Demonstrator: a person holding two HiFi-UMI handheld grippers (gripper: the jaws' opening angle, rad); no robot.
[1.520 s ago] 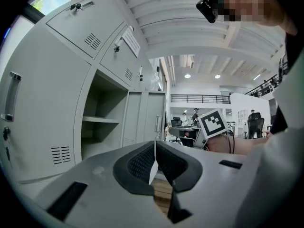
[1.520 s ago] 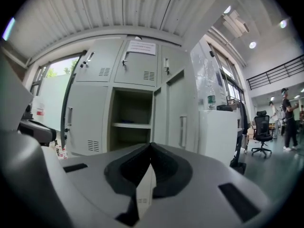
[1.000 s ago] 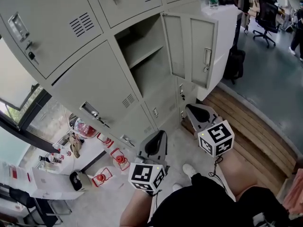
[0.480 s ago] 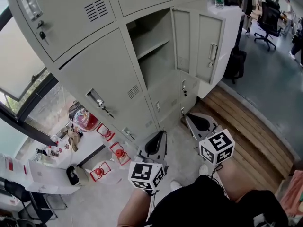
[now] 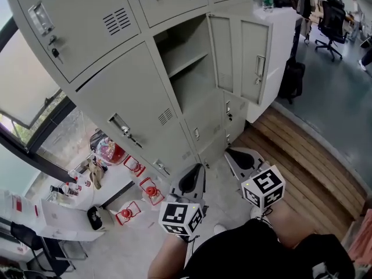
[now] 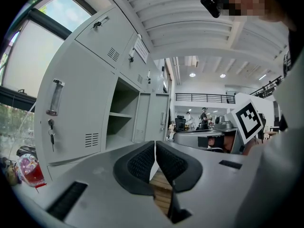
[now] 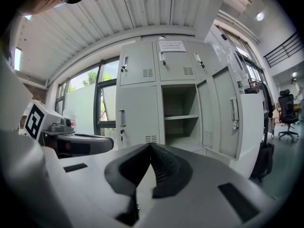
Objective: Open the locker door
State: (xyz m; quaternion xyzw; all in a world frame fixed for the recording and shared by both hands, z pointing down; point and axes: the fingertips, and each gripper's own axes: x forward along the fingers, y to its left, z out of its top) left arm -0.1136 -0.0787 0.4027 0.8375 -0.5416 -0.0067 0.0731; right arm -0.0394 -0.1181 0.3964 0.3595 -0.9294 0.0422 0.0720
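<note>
Pale grey metal locker door (image 5: pixel 256 60) standing open, left gripper (image 6: pixel 155 146) pinched closed, empty, right gripper (image 7: pixel 150 147) likewise, both apparently clear of it.

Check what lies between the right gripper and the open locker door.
In the head view, only closed lower locker doors and wooden floor lie between the right gripper and the open locker door.

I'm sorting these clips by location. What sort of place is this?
Likely the locker corner of an open-plan office: a bank of grey metal lockers, one locker door standing open, and an office chair on the floor beyond.
</note>
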